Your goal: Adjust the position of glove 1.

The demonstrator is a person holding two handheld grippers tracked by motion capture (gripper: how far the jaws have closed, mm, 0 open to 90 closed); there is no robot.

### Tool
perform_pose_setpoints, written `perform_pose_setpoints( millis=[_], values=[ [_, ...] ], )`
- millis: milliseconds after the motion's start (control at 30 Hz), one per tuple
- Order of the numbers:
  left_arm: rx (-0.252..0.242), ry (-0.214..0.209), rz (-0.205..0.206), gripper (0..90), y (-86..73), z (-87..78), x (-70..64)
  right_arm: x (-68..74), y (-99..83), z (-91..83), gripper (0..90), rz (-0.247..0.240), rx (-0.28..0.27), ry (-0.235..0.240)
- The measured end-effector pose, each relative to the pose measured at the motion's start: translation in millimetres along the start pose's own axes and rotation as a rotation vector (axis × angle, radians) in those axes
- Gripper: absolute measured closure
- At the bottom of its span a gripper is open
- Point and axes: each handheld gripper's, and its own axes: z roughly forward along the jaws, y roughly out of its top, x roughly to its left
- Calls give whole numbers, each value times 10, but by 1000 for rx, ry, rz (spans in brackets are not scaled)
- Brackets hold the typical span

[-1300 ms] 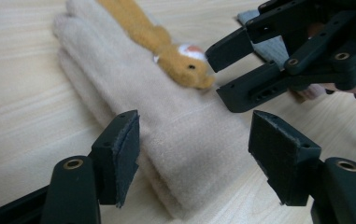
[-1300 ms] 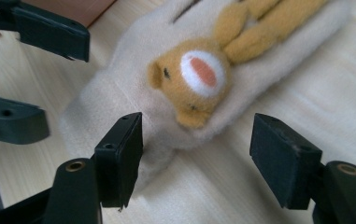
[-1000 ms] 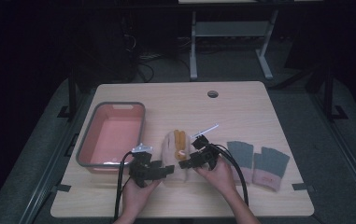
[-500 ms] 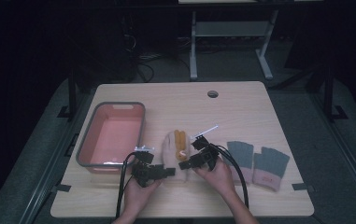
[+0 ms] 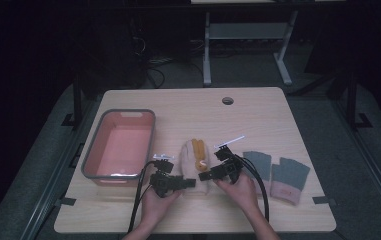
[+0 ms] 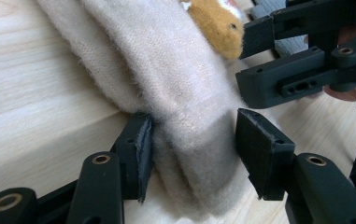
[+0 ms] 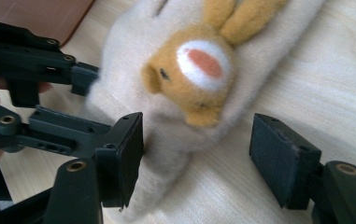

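While both grippers, left [image 6: 192, 154] and right [image 7: 196, 158], straddle the cream mitten [image 5: 194, 165] with jaws spread, no grasp is made, so lifting it remains.

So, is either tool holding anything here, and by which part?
Nothing is held. The left tool is open around the cuff end of the beige mitten; the right tool is open around its bunny-face end.

High view dim: room beyond the table [image 5: 278, 115] nearly black, tabletop lit softly from above, faint shadows, no glare. Both gripper views bright and evenly lit. Right gripper view shows motion blur on the cream mitten [image 7: 166, 135]; left gripper view sharp, fibres crisp.
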Motion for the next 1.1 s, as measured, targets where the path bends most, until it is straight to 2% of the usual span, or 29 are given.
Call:
perform_pose_setpoints(
  millis=[100, 167, 233, 267, 367, 600, 767, 900, 1067, 1100],
  values=[
    [0, -6, -4, 462, 12, 17, -4, -1, -7, 7, 346, 5, 3, 0],
    [-13, -3, -9, 414, 17, 1, 9, -5, -13, 9, 346, 10, -1, 2],
    [-33, -2, -35, 360, 23, -15, 16, -12, -16, 3, 347, 18, -8, 12],
    [-38, -4, -46, 350, 28, -15, 24, -37, -20, -13, 347, 30, -25, 15],
    [-28, -7, -57, 353, 40, 4, 45, -56, -24, -3, 346, 40, -28, 22],
    [-31, -22, -70, 421, 50, 26, 65, -71, -42, 27, 366, 61, -32, 34],
    [-20, -37, -71, 479, 49, 35, 77, -49, -59, 46, 428, 55, -32, 45],
    [-20, -46, -71, 522, 56, 44, 103, -40, -74, 76, 492, 77, -40, 75],
    [-20, -56, -87, 554, 60, 51, 121, -38, -73, 91, 528, 93, -36, 91],
    [-20, -55, -86, 564, 60, 52, 122, -52, -70, 105, 543, 85, -41, 97]
  ],
)
